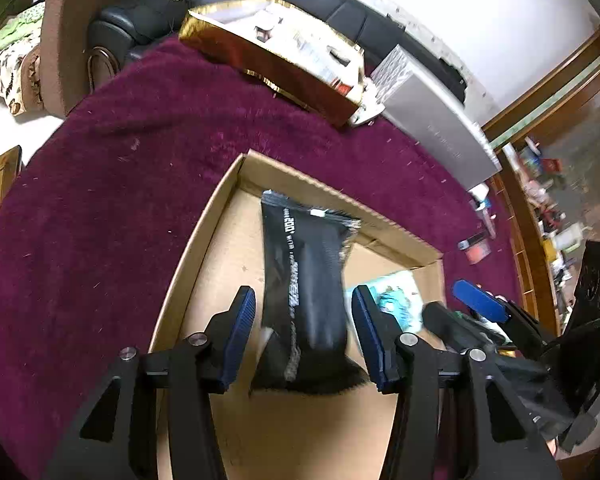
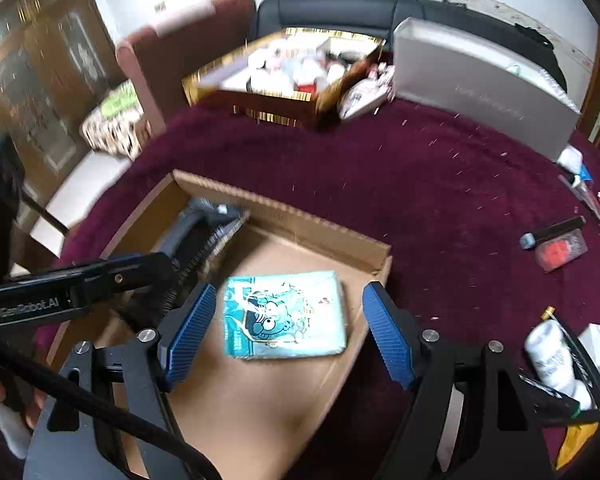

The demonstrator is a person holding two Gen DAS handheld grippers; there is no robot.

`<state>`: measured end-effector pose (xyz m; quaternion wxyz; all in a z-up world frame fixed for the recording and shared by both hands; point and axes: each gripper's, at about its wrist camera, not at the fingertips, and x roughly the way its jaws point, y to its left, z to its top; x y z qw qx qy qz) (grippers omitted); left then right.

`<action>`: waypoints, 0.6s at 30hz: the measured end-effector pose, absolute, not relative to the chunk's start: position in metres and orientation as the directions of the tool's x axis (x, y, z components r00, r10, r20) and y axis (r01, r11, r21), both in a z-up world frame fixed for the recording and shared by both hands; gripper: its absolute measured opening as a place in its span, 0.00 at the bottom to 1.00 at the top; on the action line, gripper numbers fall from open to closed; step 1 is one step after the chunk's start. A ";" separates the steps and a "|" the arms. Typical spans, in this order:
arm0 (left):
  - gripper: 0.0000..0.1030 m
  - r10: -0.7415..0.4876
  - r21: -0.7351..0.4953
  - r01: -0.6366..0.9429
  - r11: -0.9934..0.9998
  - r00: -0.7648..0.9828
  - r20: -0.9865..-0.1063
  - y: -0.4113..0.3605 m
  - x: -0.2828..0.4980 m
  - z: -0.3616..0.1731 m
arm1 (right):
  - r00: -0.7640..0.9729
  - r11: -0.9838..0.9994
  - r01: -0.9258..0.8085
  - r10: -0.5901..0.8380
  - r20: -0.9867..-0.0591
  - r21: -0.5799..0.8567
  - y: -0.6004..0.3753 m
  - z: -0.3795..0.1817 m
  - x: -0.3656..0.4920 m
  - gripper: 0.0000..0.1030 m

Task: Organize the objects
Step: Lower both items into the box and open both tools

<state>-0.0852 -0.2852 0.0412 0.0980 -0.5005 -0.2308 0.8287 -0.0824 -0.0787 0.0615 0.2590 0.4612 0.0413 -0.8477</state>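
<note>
An open cardboard box [image 1: 220,216] lies on the purple cloth [image 1: 120,200]. A black foil packet [image 1: 304,264] slants down into it, its far end near the box's back wall and its near end blurred. My left gripper [image 1: 303,296] straddles this packet with narrow gaps at both pads, so it is open. A teal packet [image 2: 284,316] with a cartoon print lies flat on the box floor. My right gripper [image 2: 291,290] hovers over it, open wide, with its pads clear of the packet. The black packet [image 2: 204,232] also shows in the right wrist view, at the box's far left corner.
A gold-rimmed box [image 2: 268,104] holding several items and a silver box [image 2: 480,80] stand at the cloth's far edge, before a dark sofa [image 2: 340,8]. A red-and-clear case [image 2: 560,252] and a white bottle [image 2: 548,356] lie to the right of the cardboard box.
</note>
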 end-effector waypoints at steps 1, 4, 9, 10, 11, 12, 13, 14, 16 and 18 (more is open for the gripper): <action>0.44 0.404 -0.491 0.059 -0.869 -0.489 -0.773 -0.285 -0.079 0.048 | -0.452 -0.862 0.474 -0.413 -0.791 0.180 -0.072 0.070 -0.078 0.74; 0.56 0.428 -0.517 0.035 -0.855 -0.514 -0.744 -0.279 -0.061 0.066 | -0.493 -0.864 0.469 -0.429 -0.757 0.184 -0.046 0.095 -0.061 0.74; 0.57 0.479 -0.538 -0.060 -0.841 -0.548 -0.686 -0.247 -0.029 0.095 | -0.552 -0.885 0.432 -0.411 -0.726 0.174 0.013 0.120 -0.032 0.78; 0.58 0.491 -0.542 -0.079 -0.836 -0.546 -0.679 -0.238 -0.027 0.099 | -0.552 -0.890 0.419 -0.405 -0.729 0.178 0.024 0.120 -0.029 0.78; 0.58 0.503 -0.541 -0.104 -0.835 -0.543 -0.672 -0.227 -0.022 0.102 | -0.550 -0.897 0.403 -0.396 -0.736 0.181 0.036 0.119 -0.026 0.78; 0.59 0.515 -0.535 -0.133 -0.834 -0.535 -0.670 -0.212 -0.015 0.105 | -0.549 -0.905 0.384 -0.382 -0.743 0.182 0.048 0.116 -0.023 0.78; 0.60 0.524 -0.531 -0.154 -0.833 -0.526 -0.670 -0.199 -0.011 0.105 | -0.552 -0.915 0.362 -0.365 -0.749 0.178 0.060 0.112 -0.019 0.78; 0.60 0.536 -0.531 -0.173 -0.829 -0.512 -0.671 -0.186 -0.007 0.105 | -0.557 -0.923 0.342 -0.348 -0.754 0.174 0.071 0.109 -0.017 0.78; 0.60 0.560 -0.538 -0.197 -0.820 -0.471 -0.682 -0.157 -0.005 0.098 | -0.566 -0.938 0.298 -0.323 -0.759 0.177 0.096 0.101 -0.009 0.78; 0.60 0.563 -0.536 -0.194 -0.822 -0.425 -0.709 -0.129 -0.008 0.085 | -0.564 -0.943 0.259 -0.322 -0.760 0.207 0.117 0.091 -0.005 0.78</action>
